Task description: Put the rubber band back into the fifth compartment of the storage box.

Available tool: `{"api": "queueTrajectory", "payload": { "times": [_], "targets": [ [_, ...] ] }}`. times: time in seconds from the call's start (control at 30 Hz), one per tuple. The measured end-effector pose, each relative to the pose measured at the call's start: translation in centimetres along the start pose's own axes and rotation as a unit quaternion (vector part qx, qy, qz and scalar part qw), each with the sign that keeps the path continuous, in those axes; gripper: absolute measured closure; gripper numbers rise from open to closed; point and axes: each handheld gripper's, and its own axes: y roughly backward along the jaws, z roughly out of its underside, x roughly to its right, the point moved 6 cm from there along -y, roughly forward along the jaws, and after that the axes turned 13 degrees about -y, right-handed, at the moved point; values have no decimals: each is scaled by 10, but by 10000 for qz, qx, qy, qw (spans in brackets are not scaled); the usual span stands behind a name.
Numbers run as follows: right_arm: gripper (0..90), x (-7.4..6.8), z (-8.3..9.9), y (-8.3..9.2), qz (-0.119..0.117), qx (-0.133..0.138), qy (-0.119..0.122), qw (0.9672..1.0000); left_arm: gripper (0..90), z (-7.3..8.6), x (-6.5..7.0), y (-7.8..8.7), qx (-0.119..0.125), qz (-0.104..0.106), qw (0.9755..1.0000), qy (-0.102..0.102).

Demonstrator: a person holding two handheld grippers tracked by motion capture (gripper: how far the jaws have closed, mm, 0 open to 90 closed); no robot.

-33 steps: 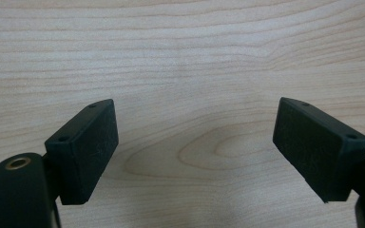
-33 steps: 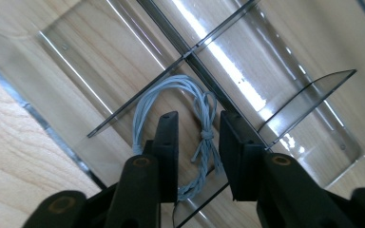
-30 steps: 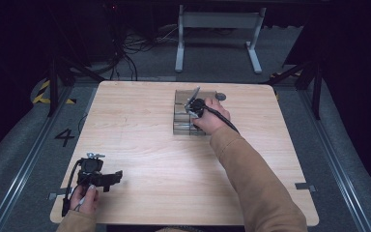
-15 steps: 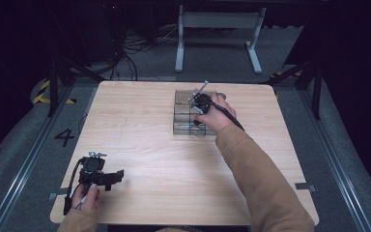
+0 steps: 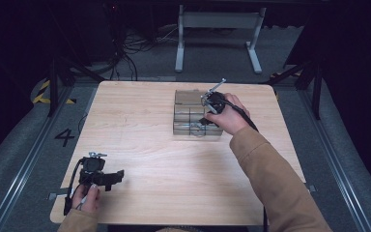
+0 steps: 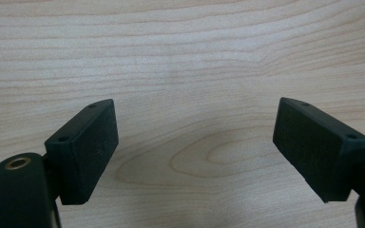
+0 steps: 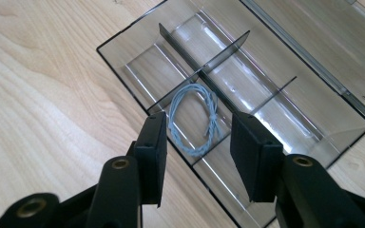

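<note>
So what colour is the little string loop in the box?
Pale blue string loop, clearest in the right gripper view.

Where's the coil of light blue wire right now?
In the right gripper view, the coil of light blue wire lies in a middle compartment of the clear plastic divided box, just beyond the right tool, whose jaws stand open.

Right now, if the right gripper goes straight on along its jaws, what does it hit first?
Most likely the coiled blue wire lying in a compartment of the clear divided box; the open right gripper points straight at it. Depth is unclear.
</note>
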Motion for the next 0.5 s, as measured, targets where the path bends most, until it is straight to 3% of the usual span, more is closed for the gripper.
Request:
{"api": "queueTrajectory", "payload": {
  "times": [0.5],
  "targets": [
    [546, -3, 35, 43, -445, 402, 1, 9982, 160, -1, 0, 0, -7, 27, 10000, -4]
  ]
}}
